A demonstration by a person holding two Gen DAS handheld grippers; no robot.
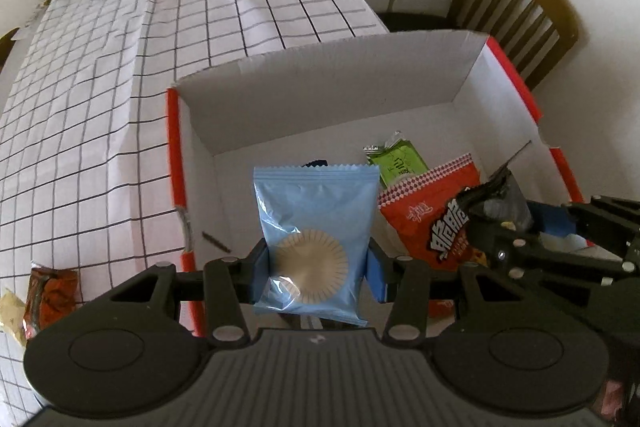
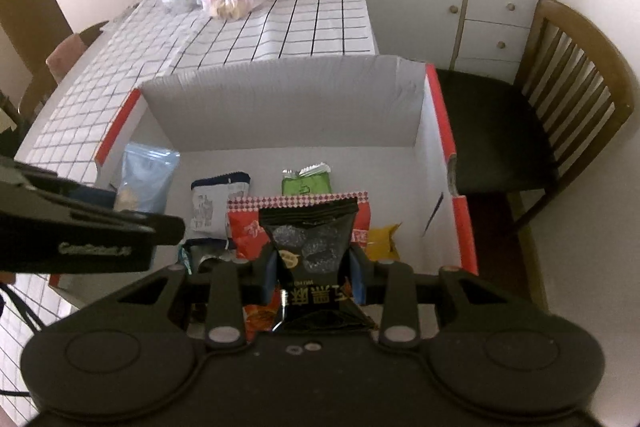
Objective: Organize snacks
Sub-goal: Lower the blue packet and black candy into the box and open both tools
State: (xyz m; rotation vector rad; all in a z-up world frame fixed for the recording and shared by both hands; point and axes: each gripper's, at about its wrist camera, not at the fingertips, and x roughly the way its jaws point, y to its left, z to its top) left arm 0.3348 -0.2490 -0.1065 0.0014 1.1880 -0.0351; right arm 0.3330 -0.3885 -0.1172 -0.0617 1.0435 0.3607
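Over the box (image 1: 328, 67), blue packet (image 1: 316, 227) between left gripper (image 1: 316, 269) pads; black packet (image 2: 314, 247) likewise, right gripper (image 2: 314, 277)

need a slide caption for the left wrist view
Left gripper holds a light blue snack packet over the red-edged cardboard box of snacks on a checked tablecloth.

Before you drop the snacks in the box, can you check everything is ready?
1. Blue packet held in left gripper: ok.
2. Black packet held in right gripper: ok.
3. Both packets over the box: ok.
4. Free floor in the box to land on: ok.
5. Grippers clear of each other: cannot tell.
6. All snacks collected: not ok, an orange packet lies on the table.
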